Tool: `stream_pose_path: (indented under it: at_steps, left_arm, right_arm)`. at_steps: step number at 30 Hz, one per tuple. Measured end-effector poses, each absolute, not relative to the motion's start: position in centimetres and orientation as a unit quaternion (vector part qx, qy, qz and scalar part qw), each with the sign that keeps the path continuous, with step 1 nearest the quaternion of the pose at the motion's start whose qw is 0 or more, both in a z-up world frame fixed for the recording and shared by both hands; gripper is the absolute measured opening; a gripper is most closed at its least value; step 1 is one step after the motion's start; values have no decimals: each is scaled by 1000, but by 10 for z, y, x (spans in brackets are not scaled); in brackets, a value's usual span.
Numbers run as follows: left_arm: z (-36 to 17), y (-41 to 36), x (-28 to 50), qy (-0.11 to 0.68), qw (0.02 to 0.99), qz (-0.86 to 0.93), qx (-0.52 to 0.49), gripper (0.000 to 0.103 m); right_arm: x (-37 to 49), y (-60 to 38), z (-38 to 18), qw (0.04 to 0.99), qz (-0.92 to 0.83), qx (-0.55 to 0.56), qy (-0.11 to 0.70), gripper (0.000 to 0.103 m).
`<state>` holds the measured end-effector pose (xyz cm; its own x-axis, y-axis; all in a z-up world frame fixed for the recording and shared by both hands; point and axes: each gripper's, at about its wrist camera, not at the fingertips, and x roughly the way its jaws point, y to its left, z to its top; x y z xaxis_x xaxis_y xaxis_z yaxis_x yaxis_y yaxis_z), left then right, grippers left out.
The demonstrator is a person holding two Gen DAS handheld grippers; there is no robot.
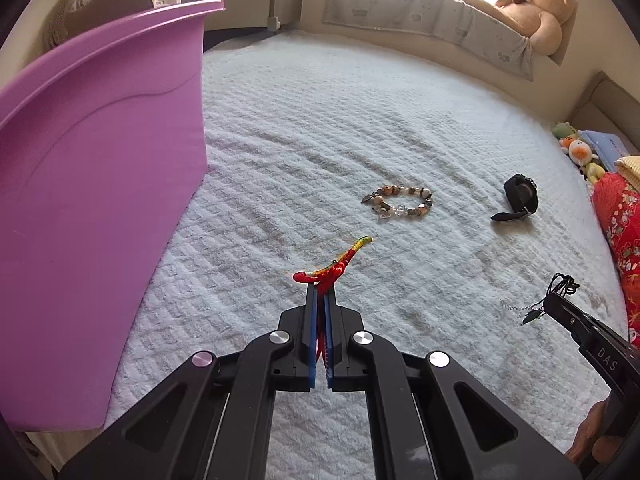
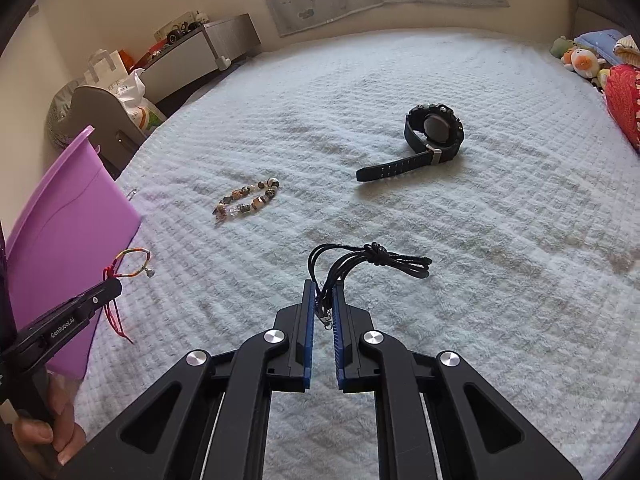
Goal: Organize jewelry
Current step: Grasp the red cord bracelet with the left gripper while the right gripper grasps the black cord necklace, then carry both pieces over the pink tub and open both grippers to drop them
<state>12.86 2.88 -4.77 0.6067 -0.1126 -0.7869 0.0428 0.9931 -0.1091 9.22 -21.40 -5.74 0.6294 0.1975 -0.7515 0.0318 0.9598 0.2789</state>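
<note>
In the left wrist view, the left gripper (image 1: 322,286) sits at lower centre with its blue-padded jaws pressed together on a red and multicoloured woven cord bracelet (image 1: 334,266), whose free end curls up and to the right above the fingertips while red threads run down between the pads. The purple plastic bin (image 1: 100,208) fills the left side of that frame, its wall just left of the gripper, standing on the white quilted bedspread (image 1: 320,128). A beaded bracelet (image 1: 398,202) with brown, cream and clear beads lies flat on the bedspread right of centre, and a black wristwatch (image 1: 518,198) rests on its side further right, well apart from it. At the lower right edge the right gripper (image 1: 558,298) enters, with black cord looped over its tip and a thin metal chain (image 1: 518,307) hanging just to its left. In the right wrist view, the right gripper (image 2: 324,292) at lower centre is clamped on a black cord necklace (image 2: 376,258), whose knotted loops stick out up and to the right of the fingertips; a small metal clasp dangles between the pads. The left gripper (image 2: 108,286) shows at the left edge in front of the purple bin, the woven bracelet looped above its tip. A large teddy bear (image 1: 532,4) sits at the upper right of the left wrist view.
</note>
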Motion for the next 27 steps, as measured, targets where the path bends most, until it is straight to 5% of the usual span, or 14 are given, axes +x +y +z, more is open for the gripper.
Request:
stream_pose_path:
  at_steps: [27]
  left_arm:
    - [101, 74, 52, 348, 931, -107, -15, 3]
  right_arm:
    - [33, -108, 83, 923, 159, 113, 331, 9]
